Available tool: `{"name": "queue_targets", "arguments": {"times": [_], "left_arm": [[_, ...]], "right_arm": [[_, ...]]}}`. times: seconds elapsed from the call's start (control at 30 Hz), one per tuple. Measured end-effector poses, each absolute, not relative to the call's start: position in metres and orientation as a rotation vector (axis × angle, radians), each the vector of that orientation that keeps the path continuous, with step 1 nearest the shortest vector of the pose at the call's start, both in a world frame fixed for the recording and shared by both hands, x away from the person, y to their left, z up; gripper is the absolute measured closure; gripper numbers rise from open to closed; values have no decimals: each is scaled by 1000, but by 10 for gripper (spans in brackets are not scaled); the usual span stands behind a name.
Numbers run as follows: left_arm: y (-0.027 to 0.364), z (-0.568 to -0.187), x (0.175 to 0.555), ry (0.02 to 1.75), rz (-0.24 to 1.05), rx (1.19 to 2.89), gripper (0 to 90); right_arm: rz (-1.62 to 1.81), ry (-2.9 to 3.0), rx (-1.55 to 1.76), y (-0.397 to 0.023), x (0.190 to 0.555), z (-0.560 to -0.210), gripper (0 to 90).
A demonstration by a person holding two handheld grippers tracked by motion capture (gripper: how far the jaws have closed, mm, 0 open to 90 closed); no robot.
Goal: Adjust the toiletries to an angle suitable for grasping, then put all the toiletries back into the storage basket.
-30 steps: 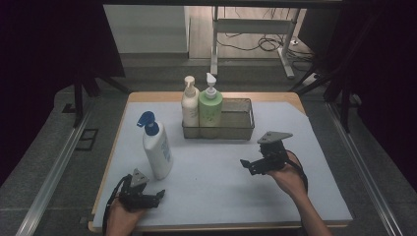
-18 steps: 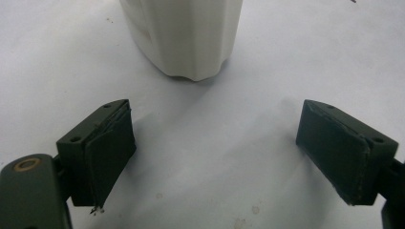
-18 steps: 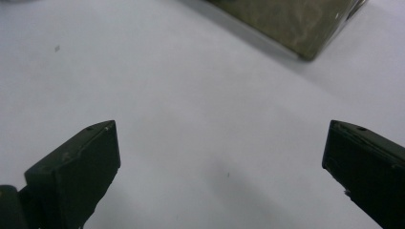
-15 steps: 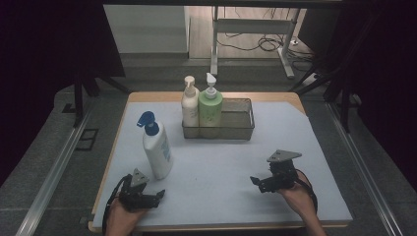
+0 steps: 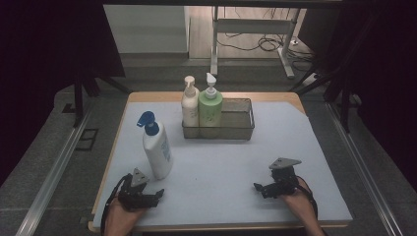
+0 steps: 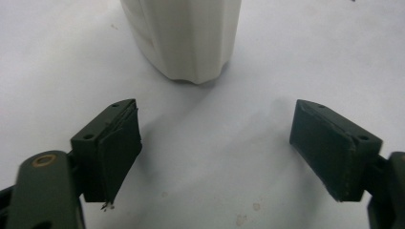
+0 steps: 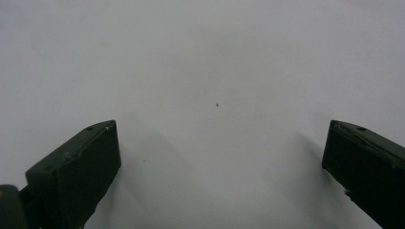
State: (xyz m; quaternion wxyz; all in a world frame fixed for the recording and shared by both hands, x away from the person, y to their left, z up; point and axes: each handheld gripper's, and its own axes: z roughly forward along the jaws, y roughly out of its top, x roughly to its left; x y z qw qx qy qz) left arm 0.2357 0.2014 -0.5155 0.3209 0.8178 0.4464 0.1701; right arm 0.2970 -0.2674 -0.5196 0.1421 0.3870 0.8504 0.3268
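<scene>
Table point(image 5: 314, 147) with pale mat, seen from the high view. Wire basket point(image 5: 239, 123) sits upper centre of the frame, long side across. Two pump bottles stand upright in its left half — cream bottle point(image 5: 190, 105) on the left, green bottle point(image 5: 210, 108) touching it on the right; right half of the basket holds nothing visible

White bottle point(image 5: 157, 150) with blue pump stands alone on the mat, lower left of the basket, well apart from it, pump nozzle pointing to frame left

Left gripper point(image 5: 147, 196) low at bottom left of the frame, held in the left hand point(image 5: 120, 216), just below the white bottle's base. Left gripper view: jaws set wide, nothing between them, bare mat under them; the white bottle point(image 6: 184, 33) rises at top centre of that frame, its base just beyond the jaw tips and not touching either one (a few small specks on the mat near the bottom edge)

Right gripper point(image 5: 263, 187) at bottom right of the frame, held in the right hand point(image 5: 300, 201), grey plate on top, jaws pointing toward frame left. Right gripper view: jaws spread wide at the lower corners, holding nothing — plain mat ahead, one tiny dark speck near centre

Grippers well apart from each other
</scene>
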Motion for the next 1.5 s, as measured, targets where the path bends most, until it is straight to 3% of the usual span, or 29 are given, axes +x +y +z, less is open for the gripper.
{"name": "queue_targets", "arguments": {"times": [0.2,0.6,0.87,1.5], "left_arm": [[208,-508,233,1178,409,2104,352],[224,-502,235,1227,359,2107,882],[231,-504,257,1290,388,2091,895],[220,-506,292,1253,433,2129,893]], "right_arm": [[968,2433,1108,-268,295,-522,0],[973,2429,1107,-268,294,-522,0],[973,2428,1108,-268,294,-522,0],[974,2425,1105,-268,294,-522,0]]}}
